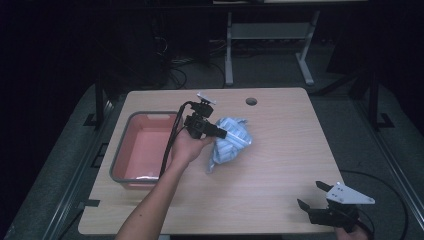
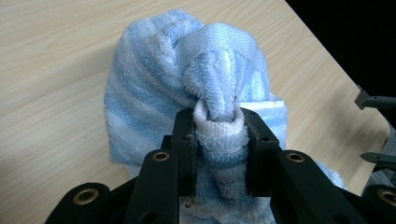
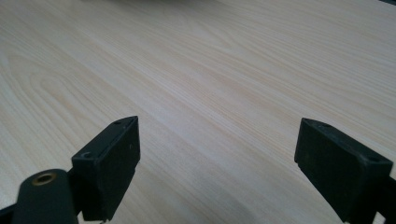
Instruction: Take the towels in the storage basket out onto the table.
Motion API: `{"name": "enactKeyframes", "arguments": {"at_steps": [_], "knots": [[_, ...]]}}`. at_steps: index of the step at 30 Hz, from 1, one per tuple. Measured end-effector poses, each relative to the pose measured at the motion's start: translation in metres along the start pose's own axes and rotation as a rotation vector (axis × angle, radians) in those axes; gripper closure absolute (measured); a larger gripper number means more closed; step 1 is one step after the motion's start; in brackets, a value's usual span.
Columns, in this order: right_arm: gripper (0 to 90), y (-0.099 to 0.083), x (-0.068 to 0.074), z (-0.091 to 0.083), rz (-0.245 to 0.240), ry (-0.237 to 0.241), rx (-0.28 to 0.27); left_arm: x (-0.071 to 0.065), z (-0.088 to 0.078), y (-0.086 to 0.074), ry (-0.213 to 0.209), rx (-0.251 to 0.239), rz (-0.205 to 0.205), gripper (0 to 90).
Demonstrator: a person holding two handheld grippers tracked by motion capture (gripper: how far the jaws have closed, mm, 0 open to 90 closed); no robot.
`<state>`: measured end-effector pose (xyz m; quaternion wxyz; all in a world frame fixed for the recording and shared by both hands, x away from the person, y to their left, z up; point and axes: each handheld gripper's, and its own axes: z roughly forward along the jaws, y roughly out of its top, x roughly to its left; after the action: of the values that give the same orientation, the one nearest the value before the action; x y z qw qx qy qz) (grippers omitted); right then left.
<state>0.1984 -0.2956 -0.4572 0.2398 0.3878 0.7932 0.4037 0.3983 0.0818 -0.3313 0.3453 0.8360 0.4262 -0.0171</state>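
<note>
The towel (image 1: 231, 141) is light blue with paler stripes, and it lies bunched in a loose heap near the middle of the wooden surface (image 1: 280, 165), a little toward the far side. In the left gripper view the towel (image 2: 187, 79) rises as a rounded mound in front of the jaws, and a gathered fold of it is pinched between the two black jaws, which press on it from both sides. So the left hand-held gripper (image 1: 220, 132) is clenched on the towel. In the high view this hand-held gripper points to the right, toward the heap, and the left hand (image 1: 187, 147) holds it from below, with the forearm coming in from the bottom edge. A black cable hangs from it down along the arm.

Just to the left of the towel stands a pink tub (image 1: 145, 150) with a grey rim, near the left edge of the surface. The towel is outside of it, on the bare wood.

The right hand-held gripper (image 1: 312, 195) is at the near right corner of the surface, well apart from the towel. Its jaws stand wide apart with nothing between them, so it is released. In the right gripper view its jaws hang over bare wood (image 3: 224, 79).
</note>
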Motion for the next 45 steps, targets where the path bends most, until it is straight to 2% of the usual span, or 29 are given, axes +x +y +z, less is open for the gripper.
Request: {"name": "enactKeyframes", "arguments": {"at_steps": [8, 15, 19, 22, 33, 45], "knots": [[13.6, 0.000, 0.000, 0.000, 0.012, 0.000, 0.003, -0.005, 0.020, 0.002, 0.003, 0.025, 0.003, 69.5], [13.6, 0.000, 0.000, 0.000, 0.012, 0.000, 0.002, -0.004, 0.029, 0.004, 0.005, 0.052, 0.012, 69.3], [13.6, -0.001, 0.000, 0.000, 0.015, 0.003, 0.000, -0.007, 0.035, 0.005, 0.001, 0.052, 0.012, 69.2], [13.6, -0.001, -0.001, -0.001, 0.014, 0.000, -0.001, -0.010, 0.043, 0.005, 0.004, 0.070, 0.024, 69.2], [13.6, -0.001, -0.001, -0.001, 0.013, 0.000, -0.002, -0.014, 0.060, 0.003, -0.002, 0.065, 0.001, 69.0], [13.6, -0.002, -0.001, -0.002, 0.023, 0.003, 0.005, -0.012, 0.080, -0.005, 0.009, 0.098, -0.001, 67.7]]}}
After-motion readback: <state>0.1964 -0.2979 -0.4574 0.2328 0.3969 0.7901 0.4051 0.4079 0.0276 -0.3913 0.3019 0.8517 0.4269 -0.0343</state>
